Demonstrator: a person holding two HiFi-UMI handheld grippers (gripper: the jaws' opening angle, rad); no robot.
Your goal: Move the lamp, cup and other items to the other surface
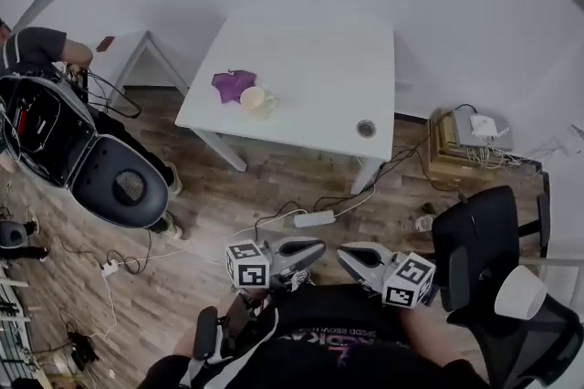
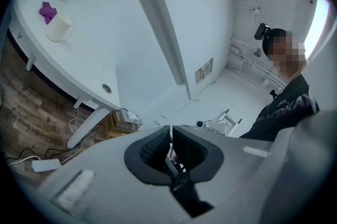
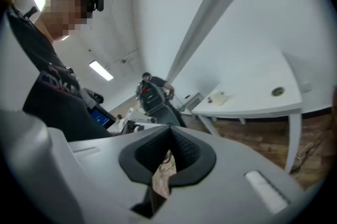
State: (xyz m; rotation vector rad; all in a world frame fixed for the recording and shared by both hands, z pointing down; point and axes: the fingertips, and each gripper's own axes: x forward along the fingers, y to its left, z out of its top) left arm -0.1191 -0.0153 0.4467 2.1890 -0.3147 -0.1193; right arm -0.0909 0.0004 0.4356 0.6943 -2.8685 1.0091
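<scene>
1. Resting on the white table (image 1: 310,58), the cream cup (image 1: 255,99) stands near the table's left edge, just beside a purple cloth (image 1: 234,84).
2. The left gripper (image 1: 310,248) has its jaws closed together on nothing, well short of the table.
3. The right gripper (image 1: 351,256) is likewise closed and empty, equally far from the table.

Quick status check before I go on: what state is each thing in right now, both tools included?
Left tool: shut, nothing held.
Right tool: shut, nothing held.
Cup: upright on the white table, not yet moved.
Purple cloth: crumpled, on the table right beside the cup.
Power strip: lying flat on the floor, cable attached.
</scene>
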